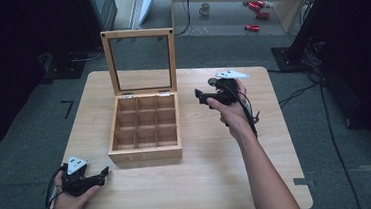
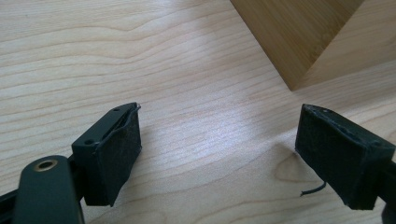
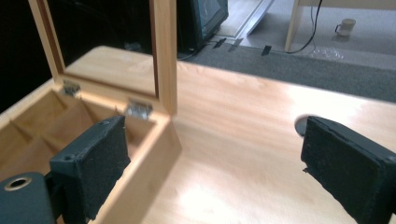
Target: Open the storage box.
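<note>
the box [image 1: 144, 133] sat near the middle of the surface [image 1: 214, 172], its glass-paned lid [image 1: 140, 60] standing upright on two hinges and its nine compartments bare. the right tongs [image 1: 200, 96] hovered just beside the box's right back corner, pointing toward it, jaws wide apart with nothing between them. in the right gripper view the box's corner [image 3: 161, 140] lay between the two pads, untouched. the left tongs [image 1: 104, 174] rested low at the surface's near left edge, close to the box's front left corner, jaws also apart and holding nothing.
</note>
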Demonstrator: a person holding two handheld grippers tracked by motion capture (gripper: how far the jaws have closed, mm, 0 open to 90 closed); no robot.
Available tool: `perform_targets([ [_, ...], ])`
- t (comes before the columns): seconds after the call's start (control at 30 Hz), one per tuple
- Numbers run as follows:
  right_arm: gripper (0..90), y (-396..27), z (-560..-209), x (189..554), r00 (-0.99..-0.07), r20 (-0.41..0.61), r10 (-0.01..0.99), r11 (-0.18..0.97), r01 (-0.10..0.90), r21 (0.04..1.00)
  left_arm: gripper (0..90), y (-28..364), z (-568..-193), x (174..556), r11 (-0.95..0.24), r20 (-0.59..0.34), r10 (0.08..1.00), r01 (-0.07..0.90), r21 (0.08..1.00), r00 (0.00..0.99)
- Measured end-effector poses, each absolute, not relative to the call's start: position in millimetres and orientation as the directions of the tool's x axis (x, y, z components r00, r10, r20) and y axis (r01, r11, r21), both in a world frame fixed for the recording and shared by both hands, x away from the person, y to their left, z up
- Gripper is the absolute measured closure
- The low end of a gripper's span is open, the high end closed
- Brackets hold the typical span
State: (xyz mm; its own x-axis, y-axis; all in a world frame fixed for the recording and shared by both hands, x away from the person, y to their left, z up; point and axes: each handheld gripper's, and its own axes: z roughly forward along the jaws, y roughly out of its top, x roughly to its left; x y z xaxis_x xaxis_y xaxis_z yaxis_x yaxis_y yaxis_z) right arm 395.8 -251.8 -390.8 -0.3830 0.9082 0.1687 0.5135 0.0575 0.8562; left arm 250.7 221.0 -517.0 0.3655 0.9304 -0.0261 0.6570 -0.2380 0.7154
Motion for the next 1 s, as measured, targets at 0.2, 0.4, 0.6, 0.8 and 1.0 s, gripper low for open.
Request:
perform_targets([
  [0.2, 7.2, -267.9, -404.5, 374.8, -0.372, 0.164, 0.914, 0.058, 0.520, 0.852, 14.6, 220.9, -517.0, 250.7, -0.239, -0.025, 0.931, 0.657, 0.715, 0.365],
  [0.4, 7.2, -285.2, -418.7, 351.3, -0.361, 0.159, 0.919, 0.059, 0.523, 0.850, 14.7, 220.7, -517.0, 250.7, -0.238, -0.025, 0.931, 0.657, 0.716, 0.364],
  [0.6, 7.2, -304.0, -437.2, 328.9, -0.332, 0.140, 0.933, 0.068, 0.545, 0.836, 14.7, 220.5, -517.1, 250.7, -0.239, -0.024, 0.931, 0.657, 0.715, 0.364],
  [0.8, 7.2, -319.7, -449.1, 315.2, -0.303, 0.145, 0.942, 0.053, 0.561, 0.826, 14.7, 220.3, -517.1, 250.6, -0.240, -0.022, 0.931, 0.656, 0.715, 0.364],
  [1.0, 7.3, -342.2, -465.5, 295.6, -0.264, 0.159, 0.951, 0.026, 0.582, 0.813, 14.8, 220.0, -517.1, 250.6, -0.242, -0.019, 0.931, 0.657, 0.714, 0.364],
])
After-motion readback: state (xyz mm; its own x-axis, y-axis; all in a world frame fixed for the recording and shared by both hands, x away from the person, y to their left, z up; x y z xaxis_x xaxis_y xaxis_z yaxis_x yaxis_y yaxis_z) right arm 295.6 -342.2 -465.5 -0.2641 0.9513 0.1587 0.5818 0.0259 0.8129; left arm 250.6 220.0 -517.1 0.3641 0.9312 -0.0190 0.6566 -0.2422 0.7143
